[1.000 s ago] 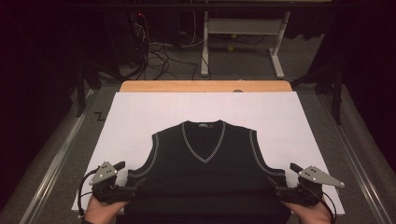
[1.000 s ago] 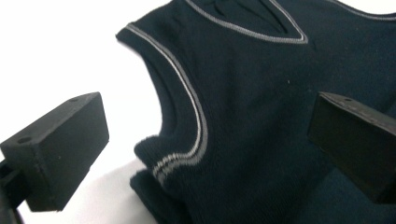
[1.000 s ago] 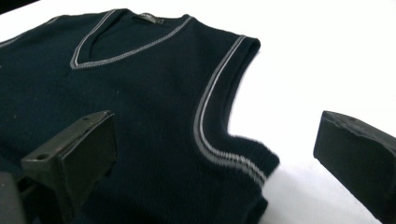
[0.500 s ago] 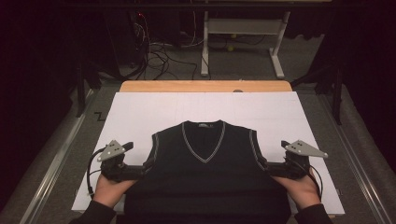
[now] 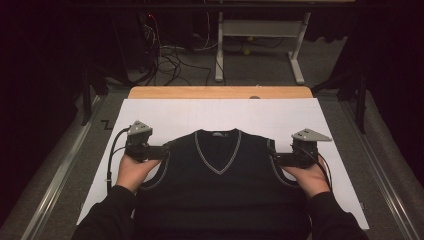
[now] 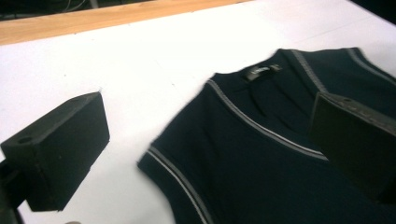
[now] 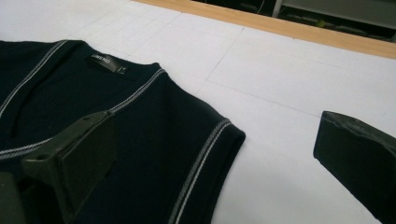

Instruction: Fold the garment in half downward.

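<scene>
two grippers w/ fingers spread wide, gripping nothing: left gripper (image 5: 167, 149) and right gripper (image 5: 272, 156) sit at the shoulders of a dark v-neck vest (image 5: 220, 185), flat at centre-bottom on the white tabletop (image 5: 280, 117). soft, light, floppy knit; prob best pinched at shoulder edges.

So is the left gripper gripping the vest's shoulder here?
Apart. In the left gripper view the left gripper stands wide open, one jaw over the white sheet, the other above the vest, the shoulder edge lying loose between them.
</scene>
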Motion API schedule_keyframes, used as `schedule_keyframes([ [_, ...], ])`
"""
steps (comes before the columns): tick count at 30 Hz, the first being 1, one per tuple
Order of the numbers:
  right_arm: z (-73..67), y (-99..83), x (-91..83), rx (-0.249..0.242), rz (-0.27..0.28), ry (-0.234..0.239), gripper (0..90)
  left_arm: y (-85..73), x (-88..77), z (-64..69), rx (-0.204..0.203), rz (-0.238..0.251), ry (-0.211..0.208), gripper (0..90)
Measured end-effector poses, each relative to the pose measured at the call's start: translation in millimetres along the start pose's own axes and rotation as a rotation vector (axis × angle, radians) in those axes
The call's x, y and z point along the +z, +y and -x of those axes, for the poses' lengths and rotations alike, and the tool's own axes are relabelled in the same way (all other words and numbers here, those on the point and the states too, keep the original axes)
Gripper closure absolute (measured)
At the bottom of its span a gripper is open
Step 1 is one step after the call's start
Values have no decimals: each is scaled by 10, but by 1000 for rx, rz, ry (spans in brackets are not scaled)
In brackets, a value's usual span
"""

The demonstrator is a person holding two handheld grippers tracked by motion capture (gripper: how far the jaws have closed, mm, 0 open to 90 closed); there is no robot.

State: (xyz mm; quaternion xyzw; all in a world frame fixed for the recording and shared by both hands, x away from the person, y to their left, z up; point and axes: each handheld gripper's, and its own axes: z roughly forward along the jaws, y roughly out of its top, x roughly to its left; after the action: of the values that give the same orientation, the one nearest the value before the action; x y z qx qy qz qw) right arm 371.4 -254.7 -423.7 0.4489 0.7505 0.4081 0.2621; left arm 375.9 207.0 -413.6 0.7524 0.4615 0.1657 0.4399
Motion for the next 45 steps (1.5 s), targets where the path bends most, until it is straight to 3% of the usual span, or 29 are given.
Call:
schedule_keyframes([
  [4,51,72,160,21,-33,-5,3,42,176,-102,-45,-48,54,0],
  [10,93,93,446,32,-103,-16,22,-13,414,-282,-126,-133,52,0],
  [15,118,54,655,71,-167,-12,93,-114,516,-338,-145,-209,51,0],
  [19,173,-12,748,104,-228,-29,166,-190,611,-346,-175,-310,63,100],
  [20,186,-27,762,112,-243,-21,189,-204,632,-324,-161,-317,75,112],
  [24,181,-53,784,117,-258,-26,254,-210,667,-209,-91,-333,158,190],
  [26,153,-47,792,95,-258,-37,318,-205,671,-169,-82,-337,161,261],
  [28,103,-38,799,69,-265,-55,388,-202,669,-122,-73,-338,154,351],
  [35,18,-25,797,55,-257,-40,642,-215,666,-46,-84,-324,118,605],
  [39,-35,-14,793,45,-264,-26,762,-234,650,-59,-127,-306,108,654],
  [43,-60,-18,767,22,-254,-24,785,-231,630,-67,-148,-292,77,696],
  [45,-46,-2,731,21,-234,-21,786,-204,587,-73,-138,-252,72,699],
])
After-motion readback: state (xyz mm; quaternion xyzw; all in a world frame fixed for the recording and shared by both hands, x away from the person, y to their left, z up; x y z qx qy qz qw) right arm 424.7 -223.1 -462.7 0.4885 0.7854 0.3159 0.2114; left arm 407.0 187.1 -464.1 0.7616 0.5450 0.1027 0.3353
